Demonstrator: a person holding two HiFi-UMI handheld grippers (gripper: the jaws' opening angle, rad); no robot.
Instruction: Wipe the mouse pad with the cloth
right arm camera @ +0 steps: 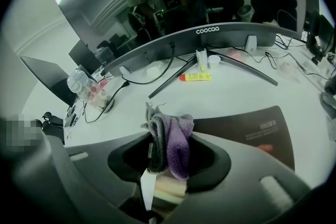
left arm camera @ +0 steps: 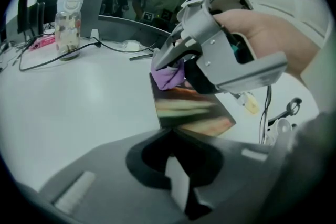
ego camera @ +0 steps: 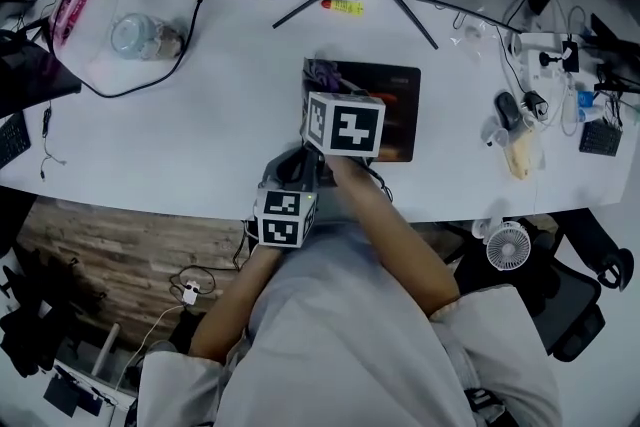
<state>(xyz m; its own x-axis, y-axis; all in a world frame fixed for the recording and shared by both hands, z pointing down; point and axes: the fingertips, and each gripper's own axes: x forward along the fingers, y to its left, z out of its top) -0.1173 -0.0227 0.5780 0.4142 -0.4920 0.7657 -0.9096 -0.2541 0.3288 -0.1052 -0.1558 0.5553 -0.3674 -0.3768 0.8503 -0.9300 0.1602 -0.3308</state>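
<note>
- Worktop (ego camera: 230,115): white, cluttered along the far edge and both ends
- Mouse pad (ego camera: 400,90): dark, with reddish print, lying flat on the worktop just in front of the person
- Cloth (right arm camera: 176,139): purple and grey, bunched; sits at the far-left corner of the mouse pad, touching its surface
- Right gripper (right arm camera: 163,165): jaws clamped on the cloth, which sticks up from between them; held over the left part of the mouse pad
- Left gripper (left arm camera: 170,155): jaws drawn together, tips at the near-left corner of the mouse pad; whether they pinch it cannot be told
- Jar (ego camera: 140,35): clear, with a lid, standing far left inside a loop of black cable
- Yellow tube (ego camera: 345,7): lying between the monitor stand's legs, beyond the mouse pad
- Small fan (ego camera: 508,243): white, below the worktop's near edge at right
</note>
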